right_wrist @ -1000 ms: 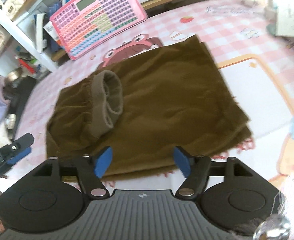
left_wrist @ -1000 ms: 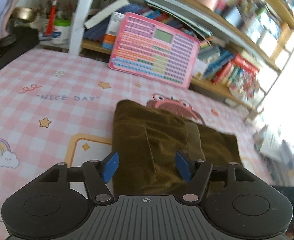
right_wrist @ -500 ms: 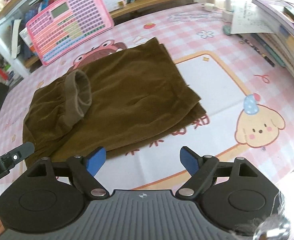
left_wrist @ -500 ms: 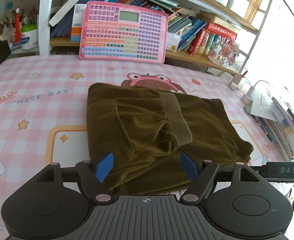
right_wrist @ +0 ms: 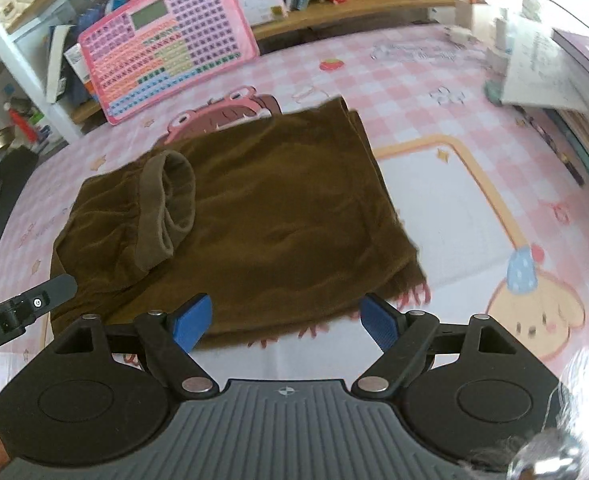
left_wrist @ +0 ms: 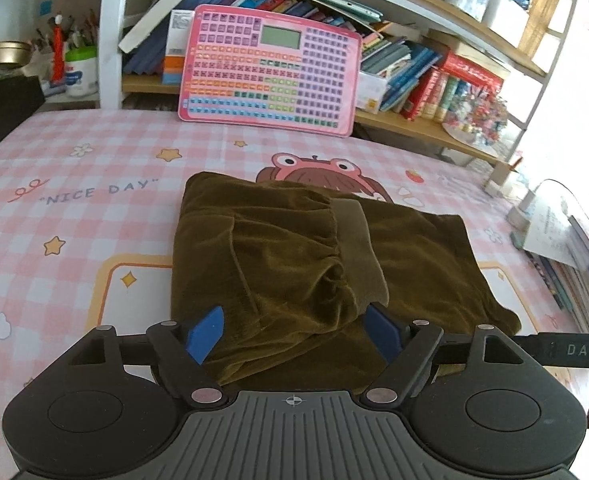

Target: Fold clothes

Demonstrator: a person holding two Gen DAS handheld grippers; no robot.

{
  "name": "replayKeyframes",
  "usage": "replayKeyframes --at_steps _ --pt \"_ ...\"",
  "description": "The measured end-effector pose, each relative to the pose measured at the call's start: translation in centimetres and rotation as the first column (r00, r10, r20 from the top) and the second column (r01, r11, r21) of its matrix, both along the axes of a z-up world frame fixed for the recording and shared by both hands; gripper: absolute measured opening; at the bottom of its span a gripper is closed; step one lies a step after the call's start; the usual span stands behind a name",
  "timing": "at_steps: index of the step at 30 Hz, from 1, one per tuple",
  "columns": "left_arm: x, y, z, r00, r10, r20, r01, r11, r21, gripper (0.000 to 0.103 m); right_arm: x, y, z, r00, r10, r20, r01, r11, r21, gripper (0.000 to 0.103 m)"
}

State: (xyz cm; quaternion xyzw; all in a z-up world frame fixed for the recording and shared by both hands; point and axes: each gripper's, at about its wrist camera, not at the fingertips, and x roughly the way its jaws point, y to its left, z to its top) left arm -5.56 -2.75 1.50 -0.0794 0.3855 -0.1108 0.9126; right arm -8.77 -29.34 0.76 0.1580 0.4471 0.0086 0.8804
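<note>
Brown corduroy trousers [left_wrist: 294, 264] lie folded on the pink checked cloth [left_wrist: 86, 200], with the lighter waistband [left_wrist: 358, 248] turned over on top. My left gripper [left_wrist: 294, 334] is open and empty, just above the near edge of the trousers. In the right wrist view the trousers [right_wrist: 278, 216] lie flat with the waistband [right_wrist: 166, 208] at the left. My right gripper [right_wrist: 286, 320] is open and empty at the near edge of the trousers. The left gripper's finger [right_wrist: 34, 304] shows at the left edge of that view.
A pink toy keyboard board [left_wrist: 268, 72] leans against a bookshelf [left_wrist: 434, 60] at the back. Stacked books and papers [right_wrist: 566, 68] lie along the right side. A dark object [left_wrist: 2, 108] stands at the far left.
Both grippers have pulled back and turned; the left view now faces the trousers squarely. The trousers have not moved. Both grippers stay open.
</note>
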Motion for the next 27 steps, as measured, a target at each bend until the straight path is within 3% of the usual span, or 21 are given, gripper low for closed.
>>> replayKeyframes --at_steps 4,10,14,17,27 --pt "0.2 -2.7 0.2 0.999 0.038 -0.011 -0.038 0.999 0.022 0.082 0.8 -2.9 -0.1 0.999 0.025 0.045 -0.026 0.999 0.026 0.081" --pt "0.7 -8.6 0.1 0.998 0.062 -0.030 -0.060 0.996 0.067 0.082 2.7 -9.8 -1.6 0.999 0.040 0.006 -0.040 0.990 0.132 0.077" --pt "0.7 -11.7 0.0 0.991 0.129 -0.028 -0.126 0.988 0.092 0.082 4.5 -13.6 -3.0 0.994 0.086 -0.066 -0.065 0.959 0.276 0.059" --pt "0.0 -13.3 0.0 0.984 0.177 -0.037 -0.172 0.979 0.108 0.082 5.5 -15.0 -4.1 0.982 0.144 -0.124 -0.093 0.932 0.350 0.052" --pt "-3.0 -15.7 0.3 0.947 0.315 -0.056 -0.301 0.937 0.178 0.083 8.2 -15.8 -5.7 0.942 0.289 -0.172 -0.191 0.880 0.434 0.051"
